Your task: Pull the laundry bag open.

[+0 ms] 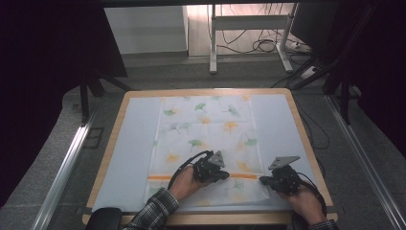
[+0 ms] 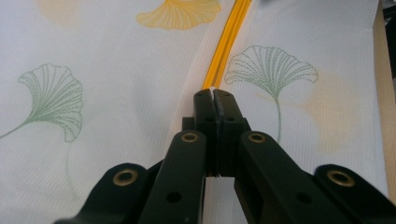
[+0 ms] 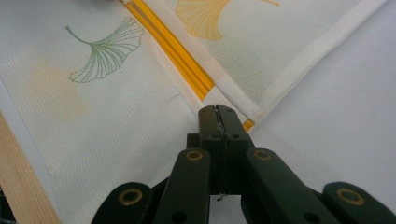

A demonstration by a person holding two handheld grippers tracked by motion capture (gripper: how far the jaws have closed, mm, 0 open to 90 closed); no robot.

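Note:
A white cloth (image 1: 206,129) printed with green and yellow ginkgo leaves lies flat on a pale mat (image 1: 131,143). An orange stripe (image 1: 160,178) crosses the cloth near its front end. My left gripper (image 1: 227,176) rests on the stripe near the cloth's middle. In the left gripper view its jaws (image 2: 214,93) are shut, with a raised fold of cloth and the stripe (image 2: 229,42) running into the tips. My right gripper (image 1: 262,180) sits at the cloth's right hem. In the right gripper view it (image 3: 217,109) is shut on the hem where the stripe (image 3: 173,51) ends.
The mat covers a wooden table whose rim (image 1: 306,143) shows on all sides. The front edge (image 3: 23,177) lies close to my hands. Beyond the table stand white desk legs (image 1: 213,43) and loose cables (image 1: 263,45) on the floor. Metal rails (image 1: 67,167) flank the table.

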